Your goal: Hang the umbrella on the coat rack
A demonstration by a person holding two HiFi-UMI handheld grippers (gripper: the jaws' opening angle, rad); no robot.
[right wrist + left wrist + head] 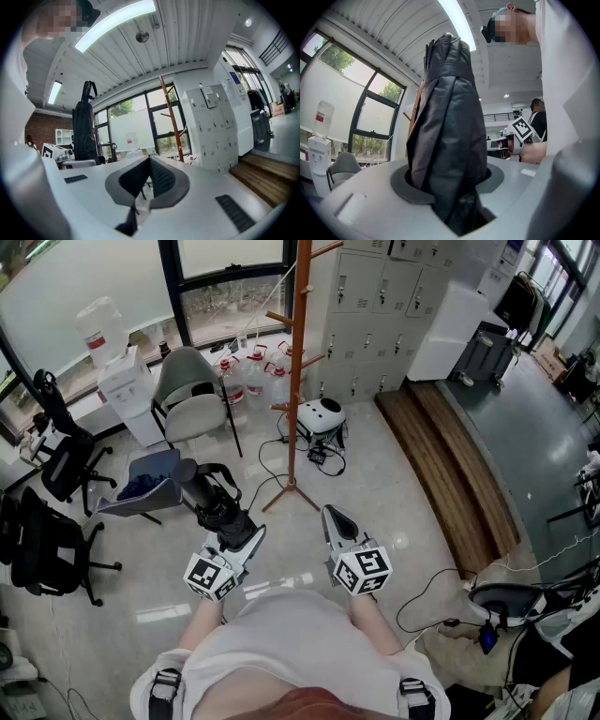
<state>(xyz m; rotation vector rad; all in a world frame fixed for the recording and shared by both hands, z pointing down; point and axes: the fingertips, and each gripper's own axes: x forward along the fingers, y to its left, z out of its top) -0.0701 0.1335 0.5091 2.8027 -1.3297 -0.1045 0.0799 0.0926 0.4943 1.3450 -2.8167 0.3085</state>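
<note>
A black folded umbrella (200,487) sticks out forward from my left gripper (234,527), which is shut on its lower part. In the left gripper view the umbrella (449,117) fills the middle and rises between the jaws of the left gripper (447,183). The tall brown wooden coat rack (298,381) stands ahead on the floor, a short way beyond both grippers, with bare pegs. My right gripper (336,519) is beside the left one, shut, with nothing in it. In the right gripper view the right gripper (149,180) points toward the coat rack (172,119), with the umbrella (84,129) at the left.
A grey chair (192,399) and an open grey case (150,484) are at the left, with black office chairs (52,540) further left. A white helmet-like device (321,418) and cables lie by the rack's base. Water jugs (253,376), lockers (375,306) and a wooden step (450,465) lie beyond.
</note>
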